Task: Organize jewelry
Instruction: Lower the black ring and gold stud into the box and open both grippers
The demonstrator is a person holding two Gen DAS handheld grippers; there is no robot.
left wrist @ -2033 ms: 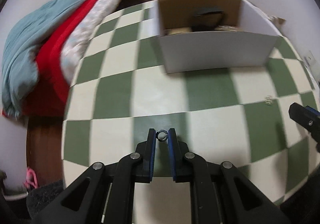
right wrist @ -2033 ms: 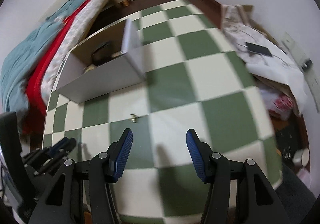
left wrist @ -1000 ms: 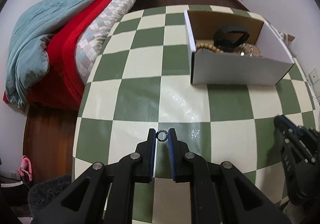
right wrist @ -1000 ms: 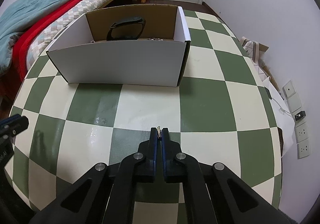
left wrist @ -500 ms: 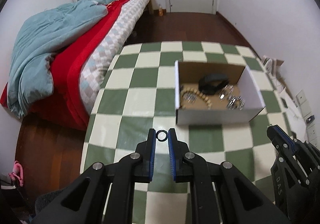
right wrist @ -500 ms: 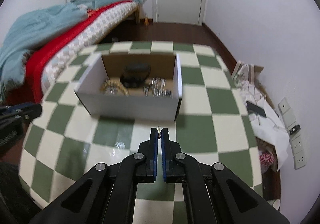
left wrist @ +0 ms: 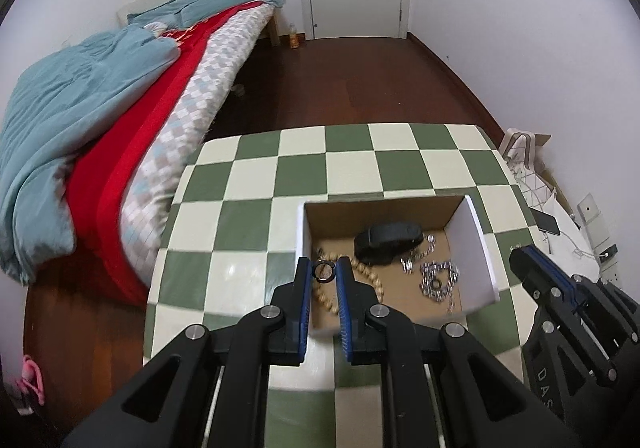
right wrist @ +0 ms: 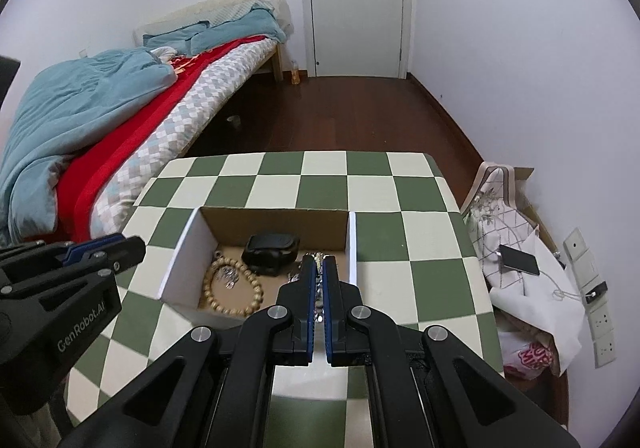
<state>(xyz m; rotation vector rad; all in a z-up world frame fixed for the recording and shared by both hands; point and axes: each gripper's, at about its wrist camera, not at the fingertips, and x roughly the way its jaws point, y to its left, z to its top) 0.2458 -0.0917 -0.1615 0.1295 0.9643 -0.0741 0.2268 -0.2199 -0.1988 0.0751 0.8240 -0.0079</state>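
Both grippers have risen over the cardboard box (right wrist: 182, 262) on the checkered table (right wrist: 420, 280), the left gripper (left wrist: 323, 273) pinching a small dark ring (left wrist: 323, 271) above its near-left corner, the right gripper (right wrist: 319, 263) clamped on a small metal piece (right wrist: 319, 258) above its right side.

Both wrist views look steeply down from above, close over the cardboard box (left wrist: 476, 232) on the checkered tabletop (right wrist: 372, 216), bed (right wrist: 100, 116) upper left.
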